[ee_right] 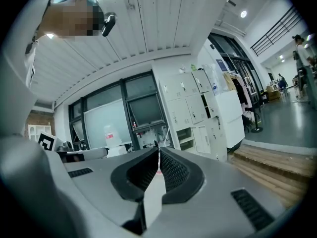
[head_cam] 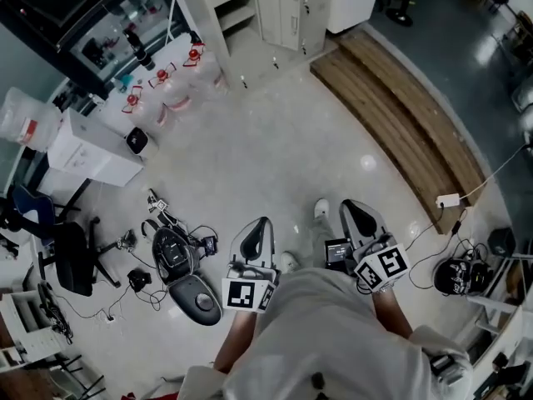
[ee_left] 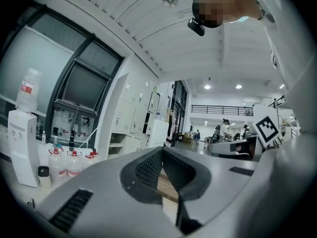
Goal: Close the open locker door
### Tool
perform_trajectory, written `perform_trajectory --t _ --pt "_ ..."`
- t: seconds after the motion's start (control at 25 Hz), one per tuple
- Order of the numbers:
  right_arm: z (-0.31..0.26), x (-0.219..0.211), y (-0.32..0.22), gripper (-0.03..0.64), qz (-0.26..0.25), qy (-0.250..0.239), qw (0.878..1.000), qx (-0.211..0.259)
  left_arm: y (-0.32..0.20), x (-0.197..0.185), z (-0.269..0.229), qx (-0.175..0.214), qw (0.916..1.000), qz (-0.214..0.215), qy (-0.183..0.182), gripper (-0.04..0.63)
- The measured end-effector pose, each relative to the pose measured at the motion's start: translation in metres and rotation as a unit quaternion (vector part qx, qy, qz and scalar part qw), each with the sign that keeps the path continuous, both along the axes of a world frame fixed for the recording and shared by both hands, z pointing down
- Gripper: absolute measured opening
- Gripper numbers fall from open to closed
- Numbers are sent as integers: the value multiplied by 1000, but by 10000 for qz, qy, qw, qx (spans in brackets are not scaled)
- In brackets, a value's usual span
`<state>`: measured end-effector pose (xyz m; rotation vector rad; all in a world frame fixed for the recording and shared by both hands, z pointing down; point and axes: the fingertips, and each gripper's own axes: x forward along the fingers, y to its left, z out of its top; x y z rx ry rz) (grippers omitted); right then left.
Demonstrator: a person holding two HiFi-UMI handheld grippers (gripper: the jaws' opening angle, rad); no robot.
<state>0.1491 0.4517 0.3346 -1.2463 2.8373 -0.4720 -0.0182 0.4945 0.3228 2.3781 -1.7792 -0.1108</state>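
Both up front: left gripper (head_cam: 261, 223) and right gripper (head_cam: 351, 207), jaws pressed together, nothing in either. Lockers (head_cam: 279, 15) w/ the open bay (ee_right: 184, 134) sit well off across the floor. Risk imo: tripping on cables (head_cam: 166, 248) or the wooden step (head_cam: 400, 115) on approach, or closed tips skidding off the door.

Head view: from overhead, steeply down onto pale floor (head_cam: 275, 140), left gripper (head_cam: 263, 223) and right gripper (head_cam: 351, 207) close at lower centre. Left gripper view and right gripper view: low, level, along own jaws, close across lower frame. Shared by all three: white lockers (head_cam: 281, 17), top of head view, mid-frame and distant elsewhere.
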Motion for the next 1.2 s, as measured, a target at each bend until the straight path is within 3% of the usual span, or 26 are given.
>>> perform_trajectory --t 0.4,0.76,1.2 --pt "-2 2 -123 28 -609 -26 9981 25 -103 16 0 -68 9991 -425 -62 8" --pt "-5 16 -226 29 -1378 46 9904 120 -193 32 -16 133 9920 -1255 -56 8" --pt "7 23 -301 28 -1306 56 9914 7 -271 43 -5 3 9937 -1117 -42 8"
